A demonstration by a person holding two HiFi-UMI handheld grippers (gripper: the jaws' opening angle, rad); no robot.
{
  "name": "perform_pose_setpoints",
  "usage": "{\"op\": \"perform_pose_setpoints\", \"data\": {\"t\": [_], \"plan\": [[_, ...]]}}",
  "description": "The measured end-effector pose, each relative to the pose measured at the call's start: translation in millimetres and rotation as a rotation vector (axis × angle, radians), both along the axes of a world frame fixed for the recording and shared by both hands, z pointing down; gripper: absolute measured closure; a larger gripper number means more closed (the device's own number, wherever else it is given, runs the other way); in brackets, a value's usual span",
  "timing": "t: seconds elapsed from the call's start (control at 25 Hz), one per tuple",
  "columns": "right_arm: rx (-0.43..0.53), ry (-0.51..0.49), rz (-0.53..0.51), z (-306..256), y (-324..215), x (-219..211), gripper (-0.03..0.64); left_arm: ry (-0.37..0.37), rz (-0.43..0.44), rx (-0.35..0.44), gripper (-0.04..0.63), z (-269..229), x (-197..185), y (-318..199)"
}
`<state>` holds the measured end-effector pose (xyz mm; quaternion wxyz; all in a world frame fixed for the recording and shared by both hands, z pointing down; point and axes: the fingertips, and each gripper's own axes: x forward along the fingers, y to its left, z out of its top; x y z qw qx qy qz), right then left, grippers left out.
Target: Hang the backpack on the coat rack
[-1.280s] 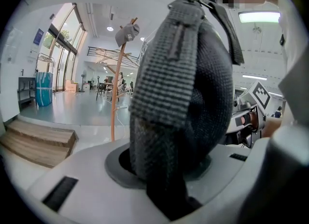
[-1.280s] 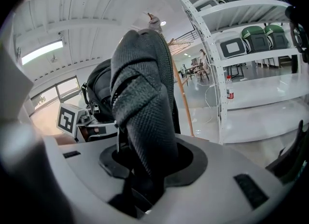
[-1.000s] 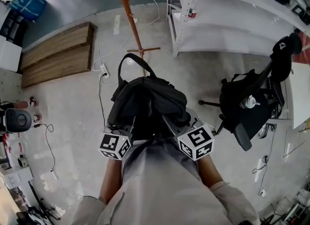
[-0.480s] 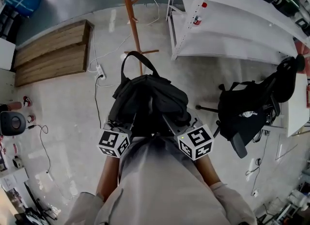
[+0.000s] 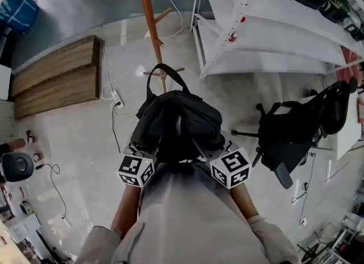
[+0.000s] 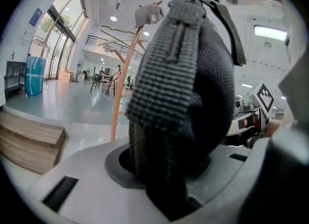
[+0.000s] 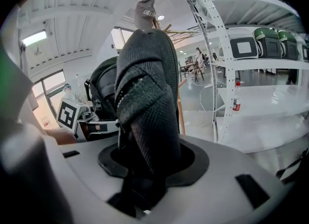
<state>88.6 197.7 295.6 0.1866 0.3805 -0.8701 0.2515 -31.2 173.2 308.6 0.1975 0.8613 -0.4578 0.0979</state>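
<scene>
A black backpack (image 5: 177,122) hangs in front of me, carried between both grippers, its top handle (image 5: 165,74) pointing toward the coat rack. The left gripper (image 5: 149,145) is shut on a padded shoulder strap (image 6: 178,97), which fills the left gripper view. The right gripper (image 5: 200,144) is shut on the other padded strap (image 7: 145,107). The orange wooden coat rack (image 5: 145,12) stands just beyond the backpack, its foot (image 5: 164,73) at the handle. A grey cap (image 6: 147,13) hangs on the rack's top and shows as well in the right gripper view, cap (image 7: 145,8).
White metal shelving (image 5: 256,35) stands right of the rack. A black office chair (image 5: 296,132) draped with dark things is at my right. A wooden platform (image 5: 57,78) lies to the left, with a power strip and cables (image 5: 116,95) on the floor between.
I have walked toward the coat rack with the backpack. The rack's foot now sits right behind the backpack's handle, and the shelving is nearer. Both grips are unchanged.
</scene>
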Motion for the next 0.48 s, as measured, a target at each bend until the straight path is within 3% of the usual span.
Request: {"op": "perform_pose_setpoints", "data": {"t": [0.48], "plan": [[-0.041, 0.004, 0.152, 1.7, -70.0, -39.0, 0.457, -0.032, 0.111, -0.02, 0.465, 0.5, -36.1, -84.0]]}}
